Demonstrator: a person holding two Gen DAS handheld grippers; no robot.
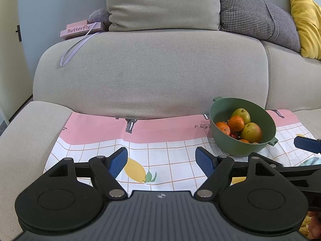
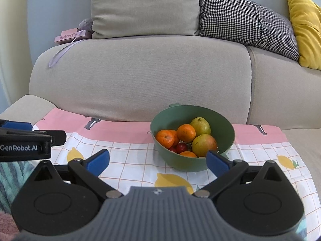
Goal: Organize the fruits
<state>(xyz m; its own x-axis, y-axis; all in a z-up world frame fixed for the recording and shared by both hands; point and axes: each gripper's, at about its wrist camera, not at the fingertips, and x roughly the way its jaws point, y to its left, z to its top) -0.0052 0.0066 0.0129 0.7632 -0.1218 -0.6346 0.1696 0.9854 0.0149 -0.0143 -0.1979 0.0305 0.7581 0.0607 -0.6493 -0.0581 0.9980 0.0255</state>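
A green bowl stands on a pink and white checked cloth spread over the sofa seat. It holds oranges, two green-red pears and small red fruits. My left gripper is open over the cloth, left of the bowl and short of it, with nothing between its blue pads. My right gripper is open just in front of the bowl, its right pad overlapping the bowl's near rim in the view.
The beige sofa backrest rises right behind the cloth. A beige cushion, a houndstooth cushion and a yellow cushion lie on top. A pink "Butterfly" box with a lilac strap sits at the back left.
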